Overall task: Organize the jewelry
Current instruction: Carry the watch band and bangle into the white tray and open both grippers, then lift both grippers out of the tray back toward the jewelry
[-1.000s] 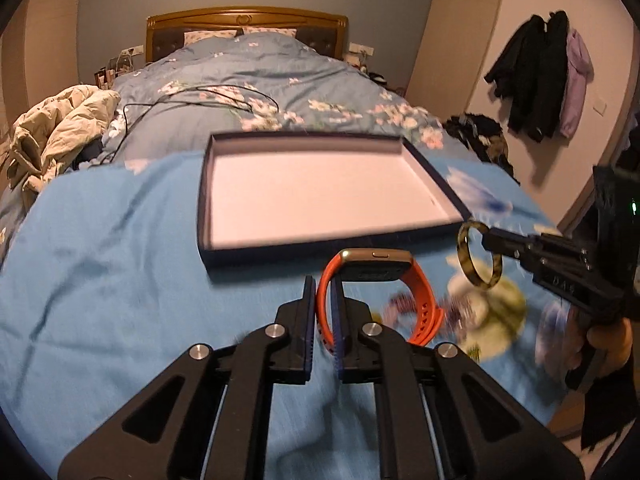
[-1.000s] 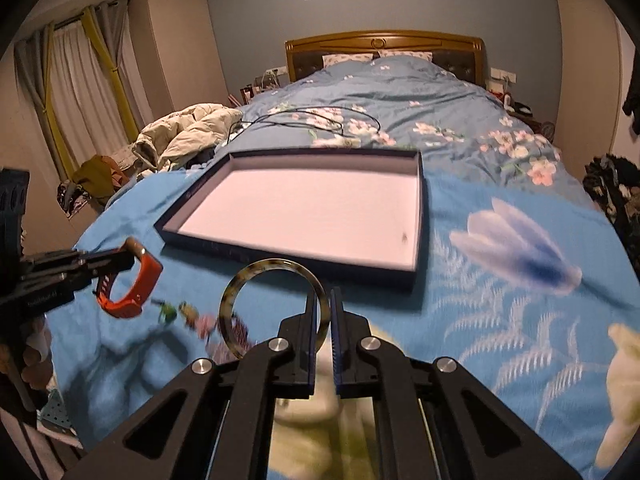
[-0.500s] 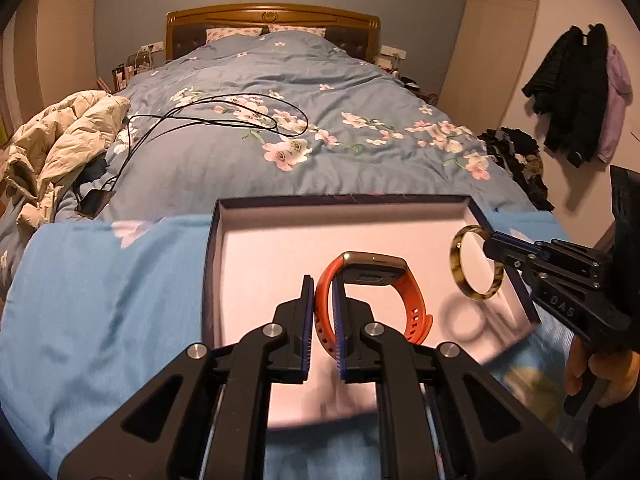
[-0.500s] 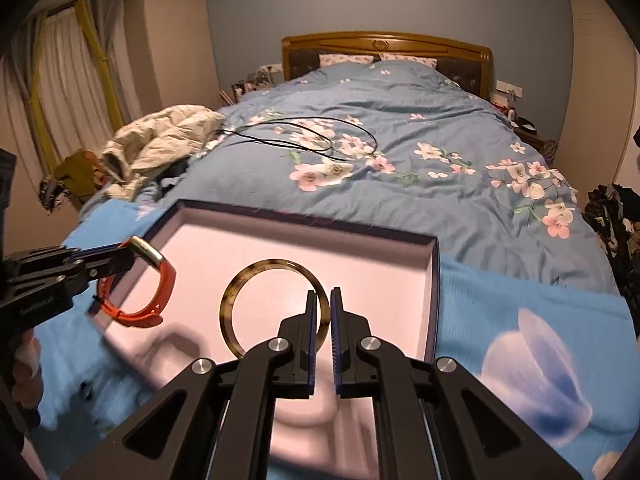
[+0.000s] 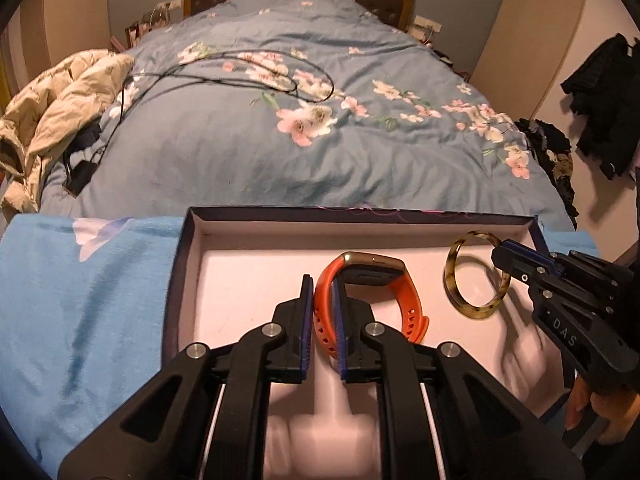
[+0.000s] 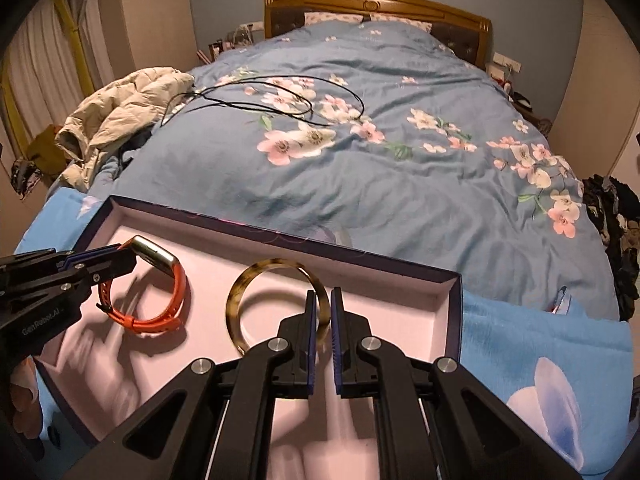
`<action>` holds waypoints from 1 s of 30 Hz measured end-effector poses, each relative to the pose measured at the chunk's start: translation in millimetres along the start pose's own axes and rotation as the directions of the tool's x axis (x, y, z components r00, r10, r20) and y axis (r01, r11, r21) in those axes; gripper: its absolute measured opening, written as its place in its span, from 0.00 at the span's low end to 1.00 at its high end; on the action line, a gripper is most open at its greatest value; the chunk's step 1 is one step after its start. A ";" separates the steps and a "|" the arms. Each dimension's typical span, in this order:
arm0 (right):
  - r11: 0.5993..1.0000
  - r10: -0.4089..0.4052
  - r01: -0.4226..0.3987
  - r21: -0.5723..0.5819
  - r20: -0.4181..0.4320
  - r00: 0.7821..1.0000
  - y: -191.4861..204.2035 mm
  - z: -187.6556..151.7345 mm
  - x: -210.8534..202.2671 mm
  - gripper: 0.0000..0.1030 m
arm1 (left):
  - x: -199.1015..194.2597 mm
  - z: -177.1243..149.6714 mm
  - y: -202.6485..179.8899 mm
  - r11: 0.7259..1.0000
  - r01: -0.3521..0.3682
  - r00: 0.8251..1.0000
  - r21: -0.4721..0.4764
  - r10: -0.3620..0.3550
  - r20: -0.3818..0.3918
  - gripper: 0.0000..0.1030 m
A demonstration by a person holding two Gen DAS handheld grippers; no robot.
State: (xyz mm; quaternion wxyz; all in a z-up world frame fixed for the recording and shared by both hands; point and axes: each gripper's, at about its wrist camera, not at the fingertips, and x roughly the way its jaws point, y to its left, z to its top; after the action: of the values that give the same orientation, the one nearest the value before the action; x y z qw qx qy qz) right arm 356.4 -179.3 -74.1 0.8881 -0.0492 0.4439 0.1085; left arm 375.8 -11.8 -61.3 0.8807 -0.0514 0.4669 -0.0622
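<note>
Left gripper (image 5: 322, 312): clenched on the strap of the orange smartwatch (image 5: 372, 300), which hangs over the left half of the tray; in the right wrist view the same gripper (image 6: 120, 258) comes in from the left edge with the watch (image 6: 152, 292) at its tip.
Right gripper (image 6: 325, 320): jaws pinched on the rim of the tortoiseshell bangle (image 6: 276, 304), held upright over the middle of the tray; in the left wrist view it (image 5: 502, 250) enters from the right with the bangle (image 5: 476, 276) near the tray's right wall.
Tray (image 5: 182, 264): shallow box with dark navy walls and a pale pink floor, lying on a light blue cloth (image 5: 80, 300) at the foot of the bed; both pieces cast blurred shadows on its floor. Whether either piece touches the floor cannot be told.
Watch and bangle: side by side, apart, watch to the left.
Bed: blue floral duvet (image 6: 380, 152) with a looped black cable (image 6: 280, 100) on it, a beige padded jacket (image 6: 120, 120) at its left edge, wooden headboard (image 6: 376, 4) behind.
Person: fingers of a hand (image 5: 600, 412) show under the right gripper's handle.
</note>
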 end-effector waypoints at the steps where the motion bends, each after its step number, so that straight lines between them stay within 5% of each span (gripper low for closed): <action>1: 1.000 -0.006 0.006 0.001 -0.013 1.000 0.1 1.1 3.2 0.05 | 3.2 2.7 0.1 1.000 0.003 1.000 -0.009 -0.004 -0.010 0.10; 6: 1.000 -0.025 0.025 0.002 -0.017 1.000 2.5 2.2 6.5 0.12 | 14.6 6.1 5.7 0.998 0.030 0.998 -0.051 -0.032 -0.051 0.14; 8: 1.000 -0.029 0.029 -0.002 0.008 1.000 3.4 -0.5 -0.9 0.19 | 13.0 4.5 7.1 0.999 0.022 0.999 -0.042 -0.023 -0.039 0.27; 10: 1.000 -0.028 0.028 -0.001 0.055 0.998 3.0 -5.3 -17.4 0.32 | 3.5 1.0 4.5 1.000 0.017 1.000 -0.021 -0.017 -0.003 0.36; 19: 0.986 0.152 -0.131 -0.104 0.232 0.961 16.8 -71.1 -116.4 0.41 | -105.8 -58.3 -4.3 0.981 -0.021 0.955 0.192 -0.037 0.295 0.55; 24: 0.960 0.215 -0.170 -0.221 0.198 0.956 37.9 -122.0 -142.8 0.41 | -141.2 -105.3 2.0 0.965 0.024 0.946 0.260 -0.106 0.306 0.57; 30: 0.960 0.211 -0.189 -0.207 0.091 0.973 44.1 -172.2 -139.8 0.41 | -159.2 -157.9 7.2 0.957 0.055 0.948 0.285 -0.139 0.286 0.57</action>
State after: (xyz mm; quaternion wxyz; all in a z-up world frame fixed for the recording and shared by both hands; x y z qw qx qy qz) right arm 130.6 -188.9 -65.4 0.8869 -0.0856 0.3829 0.2439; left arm 156.8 15.2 -20.7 0.9362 0.0386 0.3101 -0.1610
